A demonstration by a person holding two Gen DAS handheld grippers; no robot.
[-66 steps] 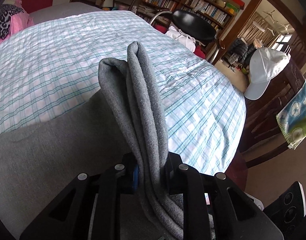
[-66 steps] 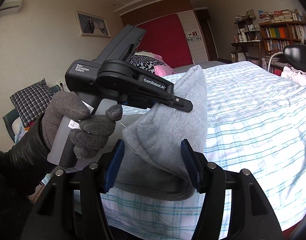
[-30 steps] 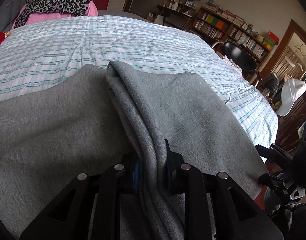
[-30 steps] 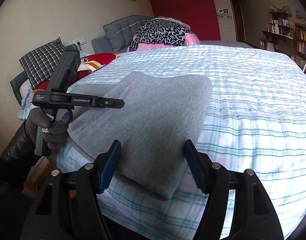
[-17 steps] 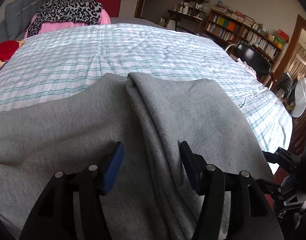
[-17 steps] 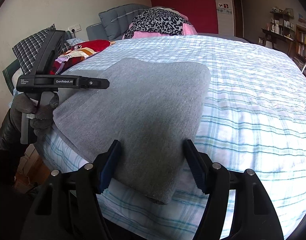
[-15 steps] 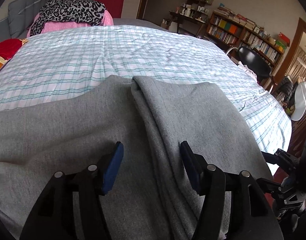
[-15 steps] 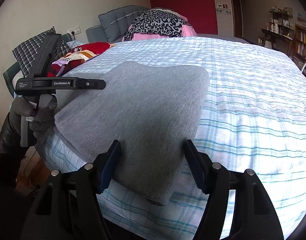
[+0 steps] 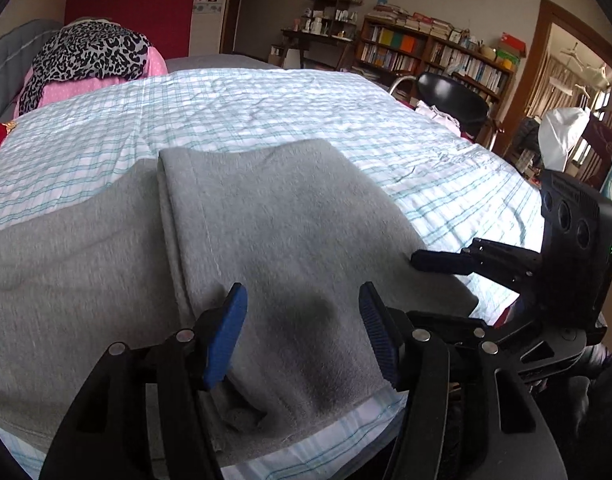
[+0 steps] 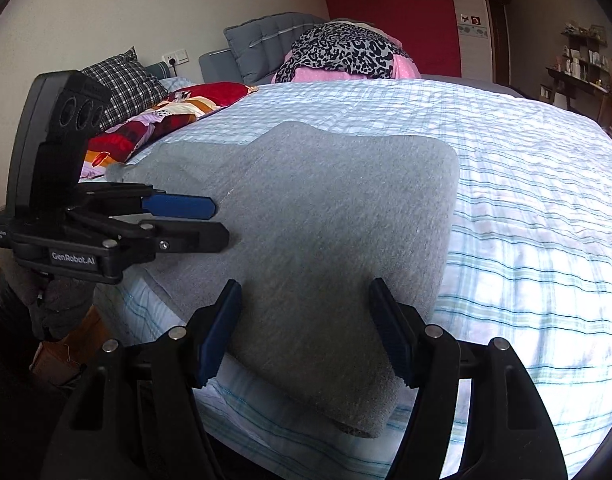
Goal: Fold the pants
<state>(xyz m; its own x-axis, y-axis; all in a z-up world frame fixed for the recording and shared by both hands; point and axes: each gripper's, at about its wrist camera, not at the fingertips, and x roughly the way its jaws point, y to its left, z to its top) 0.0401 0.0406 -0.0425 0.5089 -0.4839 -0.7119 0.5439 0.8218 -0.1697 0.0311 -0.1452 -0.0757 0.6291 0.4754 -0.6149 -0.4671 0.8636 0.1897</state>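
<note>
The grey pants lie folded flat on the checked bedsheet, near the bed's front edge. My left gripper hovers over their near end; its jaws are apart and closing slightly, with cloth below them but not pinched by the blue pads. In the right wrist view the pants fill the middle, and my right gripper stands open above their near corner, touching nothing. The left gripper comes in from the left in a gloved hand. The right gripper shows at the right of the left wrist view.
A leopard-print pile on pink bedding and a plaid pillow lie at the bed's head, beside a red cloth. Past the bed stand a black chair, bookshelves and a white cap.
My left gripper let go of the bunched fold it held and drew back to the right. The pants now lie flat. The right gripper stayed open and barely moved.
</note>
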